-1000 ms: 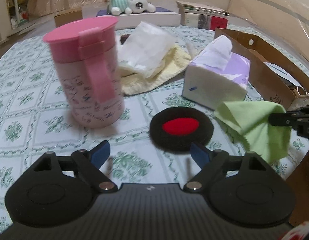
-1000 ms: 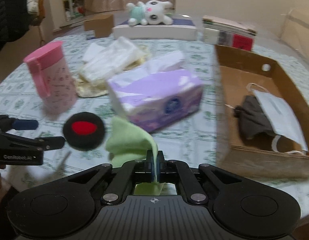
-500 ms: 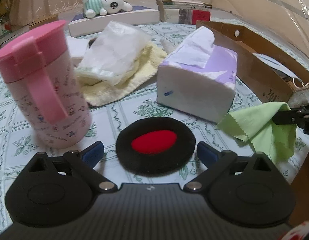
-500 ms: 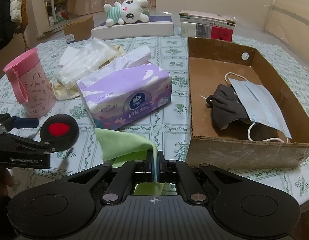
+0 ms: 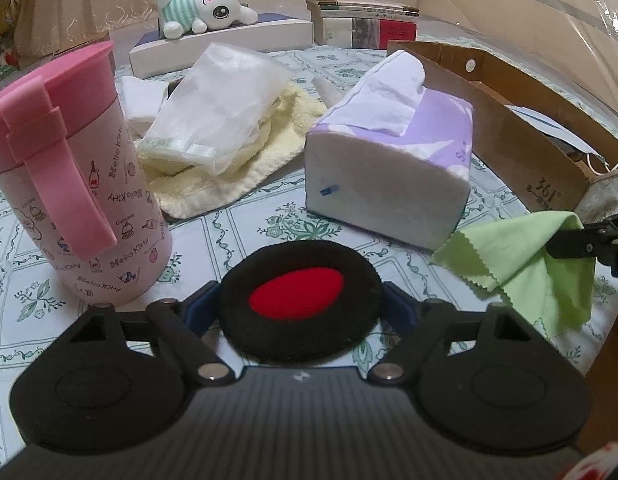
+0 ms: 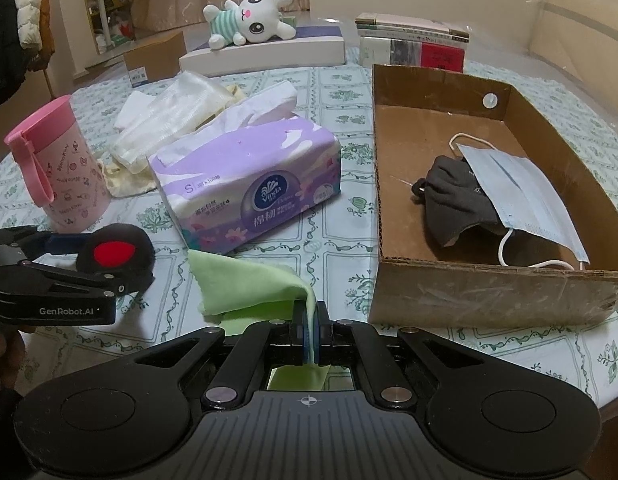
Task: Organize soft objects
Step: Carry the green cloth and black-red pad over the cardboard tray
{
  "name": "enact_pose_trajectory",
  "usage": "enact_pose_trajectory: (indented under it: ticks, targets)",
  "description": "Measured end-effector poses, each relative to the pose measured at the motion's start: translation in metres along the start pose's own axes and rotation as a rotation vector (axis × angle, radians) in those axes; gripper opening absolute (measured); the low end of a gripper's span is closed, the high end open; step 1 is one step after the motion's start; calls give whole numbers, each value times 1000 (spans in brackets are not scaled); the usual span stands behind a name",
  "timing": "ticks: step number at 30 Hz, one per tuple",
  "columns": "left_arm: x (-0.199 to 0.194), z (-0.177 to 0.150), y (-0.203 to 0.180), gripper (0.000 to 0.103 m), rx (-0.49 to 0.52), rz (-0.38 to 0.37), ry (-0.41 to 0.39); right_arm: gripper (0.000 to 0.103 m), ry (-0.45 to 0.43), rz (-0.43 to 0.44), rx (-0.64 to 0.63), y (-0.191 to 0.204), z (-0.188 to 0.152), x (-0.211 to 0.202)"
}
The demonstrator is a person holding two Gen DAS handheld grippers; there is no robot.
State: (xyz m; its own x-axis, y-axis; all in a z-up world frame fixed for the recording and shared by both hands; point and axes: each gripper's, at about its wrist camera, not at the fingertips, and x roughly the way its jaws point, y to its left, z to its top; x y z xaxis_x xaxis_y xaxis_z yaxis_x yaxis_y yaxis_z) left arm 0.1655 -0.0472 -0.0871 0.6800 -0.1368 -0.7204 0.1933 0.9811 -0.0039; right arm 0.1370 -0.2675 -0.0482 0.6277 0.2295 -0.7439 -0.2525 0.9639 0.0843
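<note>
A round black pad with a red centre (image 5: 301, 300) lies on the table between the fingers of my left gripper (image 5: 299, 312), one finger on each side; whether they press it I cannot tell. It also shows in the right wrist view (image 6: 115, 254). My right gripper (image 6: 309, 330) is shut on a light green cloth (image 6: 249, 286) and holds it just above the table, left of the cardboard box (image 6: 489, 292). The cloth also shows in the left wrist view (image 5: 525, 256). The box holds a blue face mask (image 6: 521, 196) and a dark grey cloth (image 6: 457, 204).
A purple tissue pack (image 6: 245, 192) stands behind the green cloth. A pink Hello Kitty cup (image 5: 65, 188) is at the left. A yellow towel with a plastic bag (image 5: 225, 120), a plush bunny (image 6: 249, 20) on a flat box, and books (image 6: 413, 44) lie farther back.
My left gripper moved forward until the black pad sits between its fingers. My right gripper carried the green cloth right, nearer the cardboard box.
</note>
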Motion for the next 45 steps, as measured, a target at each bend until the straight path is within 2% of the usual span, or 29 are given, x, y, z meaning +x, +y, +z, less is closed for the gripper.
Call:
enact_pose_trajectory:
  ticks: [9, 21, 36, 45]
  targets:
    - [-27, -3, 1, 79, -36, 1, -11, 2, -23, 15, 6, 3, 0, -13]
    - [-70, -1, -1, 79, -75, 11, -51, 2, -101, 25, 22, 7, 6, -47]
    - [-92, 19, -30, 79, -25, -19, -90, 2, -174, -2, 50, -9, 8, -82]
    - [-97, 47, -64, 79, 32, -72, -127, 2, -236, -37, 112, -45, 22, -108]
